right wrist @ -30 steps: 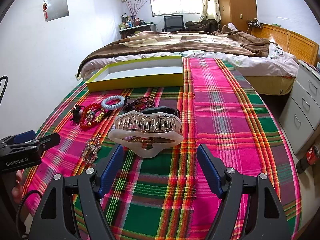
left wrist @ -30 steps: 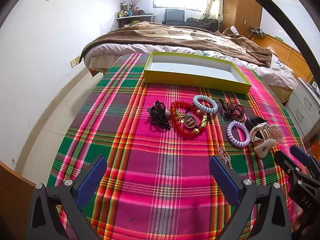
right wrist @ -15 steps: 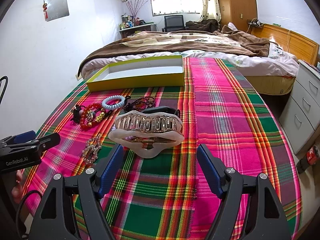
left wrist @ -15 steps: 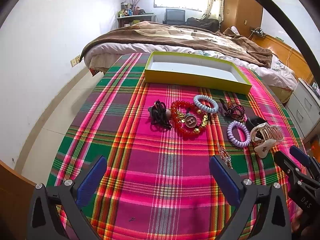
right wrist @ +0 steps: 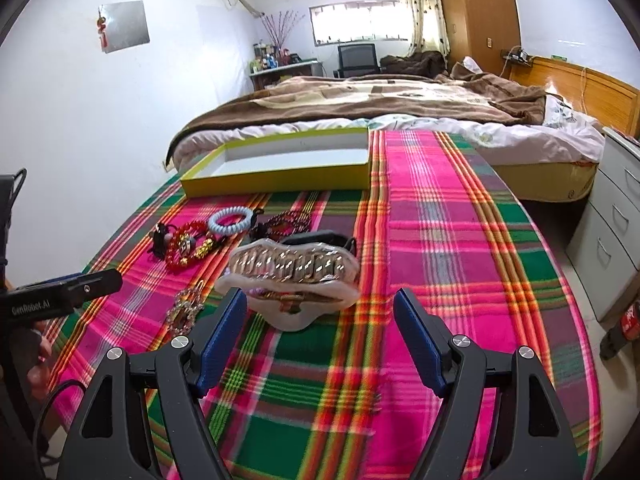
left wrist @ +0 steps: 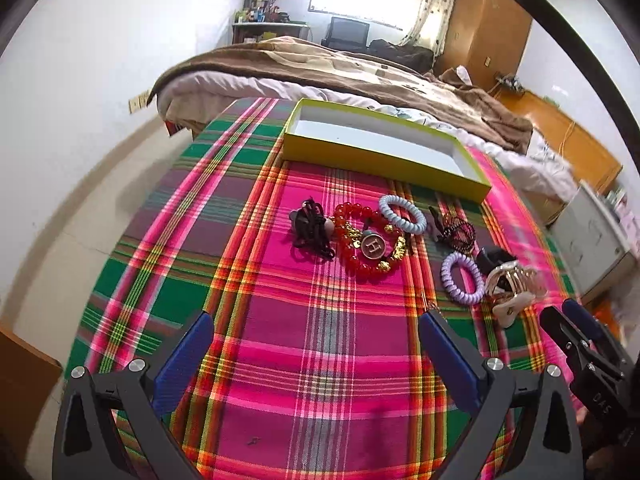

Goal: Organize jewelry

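Purple coil hair tie [left wrist: 462, 277]: clear in left wrist view, almost fully hidden behind hair claw [right wrist: 294, 276] in right wrist view. Black clip [right wrist: 320, 237] mostly blocked by same claw, only top edge showing. Rhinestone brooch [right wrist: 185, 309] partly covered by right gripper's left finger [right wrist: 218, 340]; in left view hidden behind left gripper's right finger [left wrist: 448, 362]. Hair claw motion-blurred in left view. Shelf clutter [right wrist: 270, 58] too small to identify. Red can [right wrist: 632, 316] cut off at right edge.
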Motion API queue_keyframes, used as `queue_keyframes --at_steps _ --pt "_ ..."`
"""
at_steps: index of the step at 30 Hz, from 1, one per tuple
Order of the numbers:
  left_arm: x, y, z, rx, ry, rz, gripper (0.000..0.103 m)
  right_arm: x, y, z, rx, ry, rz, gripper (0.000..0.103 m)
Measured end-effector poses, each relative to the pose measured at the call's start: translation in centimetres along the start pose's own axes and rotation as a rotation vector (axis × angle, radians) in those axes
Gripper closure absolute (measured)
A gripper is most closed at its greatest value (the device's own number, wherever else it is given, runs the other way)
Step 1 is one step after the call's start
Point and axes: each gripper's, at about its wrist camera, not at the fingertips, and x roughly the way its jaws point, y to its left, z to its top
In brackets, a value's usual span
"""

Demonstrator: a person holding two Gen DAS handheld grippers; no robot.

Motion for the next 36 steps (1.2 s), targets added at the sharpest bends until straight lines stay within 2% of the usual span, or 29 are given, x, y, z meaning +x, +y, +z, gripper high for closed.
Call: queue_keyframes --at_steps 2,5,12,15,19,26,28,32,36 --pt "0.3 0.5 0.1 -0.018 0.009 -0.01 0.0 0.7 -0.7 0.5 0.013 0.023 0.052 0.027" --pt "0.7 0.8 0.3 -0.018 0.022 -0.012 0.0 1.9 -1.8 1.3 0.05 0.084 0.181 0.027" --pt "1.3 1.0 0.6 0.005 0.039 -0.017 0.0 3.0 -1.3 3.0 -0.059 0.074 0.212 0.027" --pt "1.6 1.1 0.8 0.006 0.046 -0.015 0.0 4.0 -1.1 3.5 -0.12 0.085 0.285 0.027" --pt "2.1 1.3 1.1 0.0 0.055 -0.017 0.0 4.8 -0.6 3.5 -0.175 0.127 0.339 0.027" --pt "2.6 1.8 1.4 -0.006 0.062 -0.02 0.0 3.1 1.1 1.6 -0.332 0.204 0.366 0.027" --pt "2.8 2.0 1.4 -0.008 0.066 -0.021 0.0 2.6 1.1 1.2 -0.343 0.204 0.352 0.027" --pt "3.2 2.0 1.4 -0.009 0.077 -0.039 0.0 3.8 1.1 1.1 -0.312 0.198 0.252 0.027" --pt "3.2 1.7 1.3 0.016 0.089 -0.067 0.0 4.8 1.1 1.7 -0.259 0.211 0.225 0.027"
